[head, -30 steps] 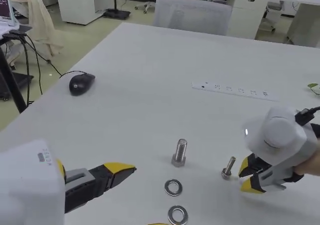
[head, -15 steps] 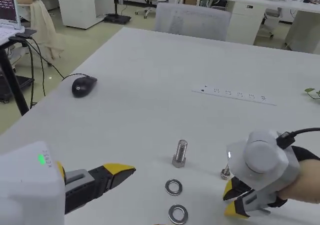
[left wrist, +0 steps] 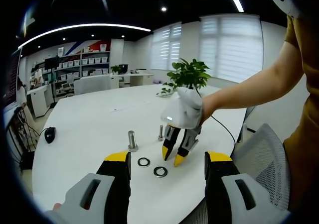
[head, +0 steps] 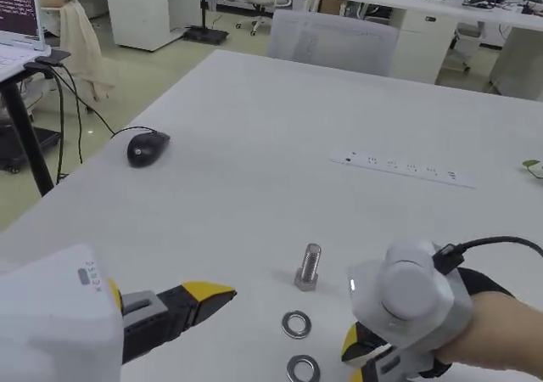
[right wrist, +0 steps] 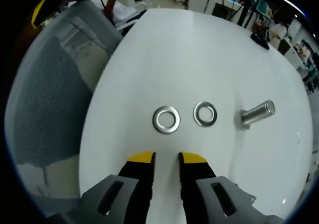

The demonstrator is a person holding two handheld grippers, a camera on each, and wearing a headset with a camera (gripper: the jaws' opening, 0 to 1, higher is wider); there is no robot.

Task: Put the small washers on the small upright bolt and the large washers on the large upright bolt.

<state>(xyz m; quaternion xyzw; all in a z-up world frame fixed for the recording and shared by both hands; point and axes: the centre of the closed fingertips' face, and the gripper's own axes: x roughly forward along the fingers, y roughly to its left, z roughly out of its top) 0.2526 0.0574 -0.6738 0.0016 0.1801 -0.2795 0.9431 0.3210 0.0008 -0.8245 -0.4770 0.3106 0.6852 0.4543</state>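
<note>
The large bolt (head: 310, 266) stands upright on the white table (head: 254, 144). Two washers (head: 296, 323) (head: 303, 368) lie flat just in front of it. My right gripper (head: 355, 358) hovers right of the nearer washer, open by a narrow gap, nothing between its jaws. In the right gripper view the two washers (right wrist: 166, 120) (right wrist: 205, 113) lie just beyond the jaws, with the large bolt (right wrist: 256, 113) past them. The small bolt (left wrist: 161, 132) stands beside the large bolt (left wrist: 132, 140) in the left gripper view. My left gripper (left wrist: 168, 160) is wide open, at the table's near edge.
A black mouse (head: 148, 148) with its cable lies at the left of the table. A white power strip (head: 399, 168) lies farther back on the right. A grey chair (head: 331, 42) stands at the far edge. A mesh chair (right wrist: 55, 84) is beside the near edge.
My right gripper has moved from beside the small bolt toward me and left, up to the washers. In the head view it now covers the small bolt. The left gripper has stayed put.
</note>
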